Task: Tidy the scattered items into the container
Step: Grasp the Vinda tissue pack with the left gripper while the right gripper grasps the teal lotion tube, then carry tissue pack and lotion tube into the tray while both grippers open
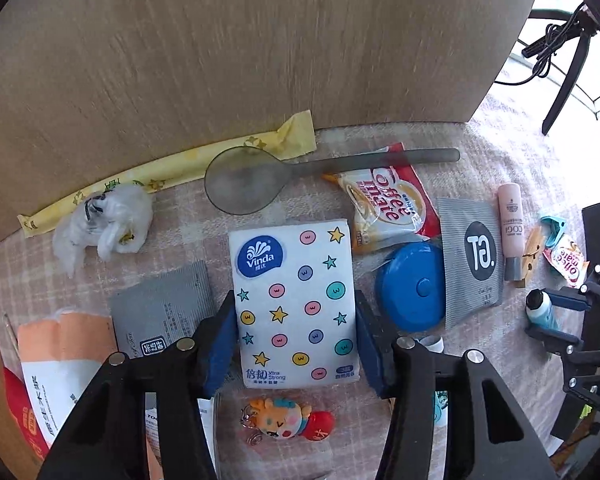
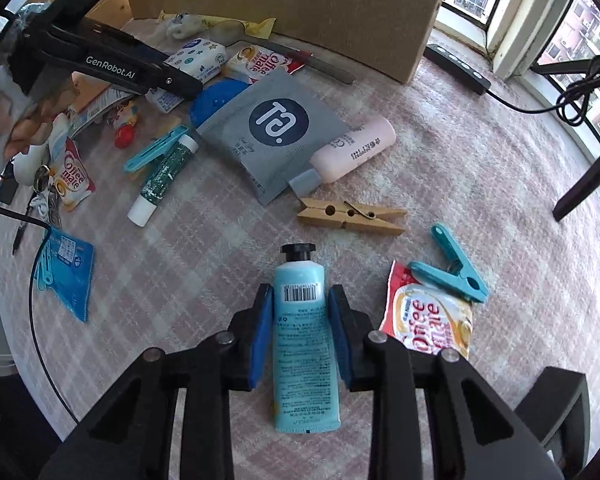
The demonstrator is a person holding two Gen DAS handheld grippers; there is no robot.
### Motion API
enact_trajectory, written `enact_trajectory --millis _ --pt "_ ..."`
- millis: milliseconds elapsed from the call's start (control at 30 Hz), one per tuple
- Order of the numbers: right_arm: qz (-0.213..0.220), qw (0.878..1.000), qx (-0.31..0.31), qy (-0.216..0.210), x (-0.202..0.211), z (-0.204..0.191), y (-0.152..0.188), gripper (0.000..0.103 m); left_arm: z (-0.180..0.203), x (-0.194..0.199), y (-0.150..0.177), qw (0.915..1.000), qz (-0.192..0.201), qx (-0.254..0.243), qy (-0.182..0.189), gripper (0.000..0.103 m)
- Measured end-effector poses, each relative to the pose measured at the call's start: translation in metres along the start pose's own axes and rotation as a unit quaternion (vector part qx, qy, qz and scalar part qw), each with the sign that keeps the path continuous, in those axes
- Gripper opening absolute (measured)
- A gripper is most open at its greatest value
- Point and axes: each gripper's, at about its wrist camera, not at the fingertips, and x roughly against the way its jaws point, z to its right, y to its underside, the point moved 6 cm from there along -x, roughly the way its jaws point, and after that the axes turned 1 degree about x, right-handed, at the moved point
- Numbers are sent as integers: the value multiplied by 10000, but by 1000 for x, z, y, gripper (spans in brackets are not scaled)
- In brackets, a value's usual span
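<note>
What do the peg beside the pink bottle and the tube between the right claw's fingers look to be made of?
The peg looks like bare, matte wood: pale tan, with a metal spring at its middle. The tube looks like soft plastic, smooth with a slight sheen, judging by its flat crimped end and printed barcode; its cap is black, probably hard plastic.

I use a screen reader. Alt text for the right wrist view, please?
The right gripper straddles a light blue tube lying on a pink plaid cloth, jaws either side. Beyond lie a wooden clothespin and a cardboard box.

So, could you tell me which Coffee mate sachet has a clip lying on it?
The red-and-white Coffee mate sachet beside the right tool; a turquoise plastic clip overlaps its top.
</note>
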Motion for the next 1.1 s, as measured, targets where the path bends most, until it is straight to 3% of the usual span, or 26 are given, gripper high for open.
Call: enact_trajectory --millis 433,733,933,1100 --pt "727 9938 -819 -164 50 0 6 27 -11 50 22 9980 603 186 -102 50" --pt "1390 9814 -1320 -86 99 -4 31 27 23 108 21 9929 1156 -276 -22 50" --pt "1671 9692 -1801 171 126 20 60 27 92 137 28 9865 1420 -738 339 50" --pt "1756 9536 -2381 566 158 54 120 27 180 150 45 9767 1499 -1323 782 50"
